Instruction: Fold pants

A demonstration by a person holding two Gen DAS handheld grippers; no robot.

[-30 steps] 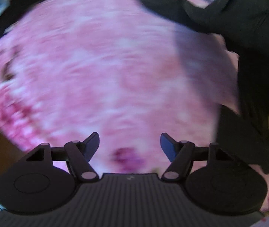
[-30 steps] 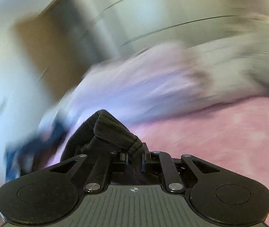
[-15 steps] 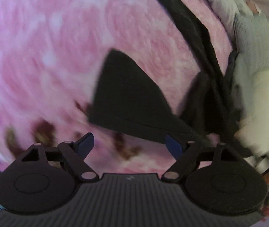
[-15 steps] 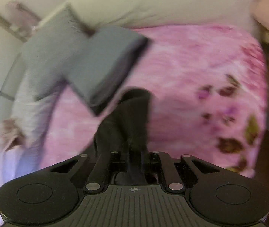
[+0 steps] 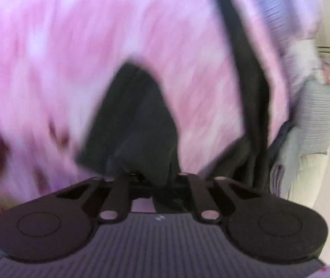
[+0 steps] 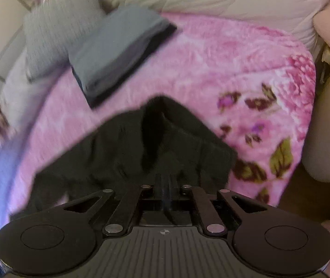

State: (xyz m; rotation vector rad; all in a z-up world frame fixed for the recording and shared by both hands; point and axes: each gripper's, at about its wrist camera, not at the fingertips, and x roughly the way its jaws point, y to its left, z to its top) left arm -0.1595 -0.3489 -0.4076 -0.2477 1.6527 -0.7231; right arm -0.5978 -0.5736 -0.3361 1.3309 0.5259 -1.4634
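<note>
The black, soft-knit pants (image 6: 128, 153) lay crumpled on the pink floral fleece blanket (image 6: 223, 74), near the front edge of the bed, not yet flat and not yet folded in any tidy way. In the right wrist view they formed a bunched, peaked heap just beyond the right gripper (image 6: 166, 185), whose jaws were clenched on a pinch of the black cloth. In the left wrist view the left gripper (image 5: 158, 180) had just been closing, and its jaws now stood pinched on another part of the same garment, with a dark flap (image 5: 132, 120) rising from them onto the blanket and a long dark strip (image 5: 246, 74) running away to the far right, probably a leg.

Judging from this, both holds were taken but the fold itself was barely begun: the cloth still needed spreading out, the legs laying together, and then the halving. Farther off, at the far left, a folded grey garment stack (image 6: 118, 48) rested on the blanket beside a grey ribbed pillow (image 6: 56, 23), which suggests other pieces were already done.
</note>
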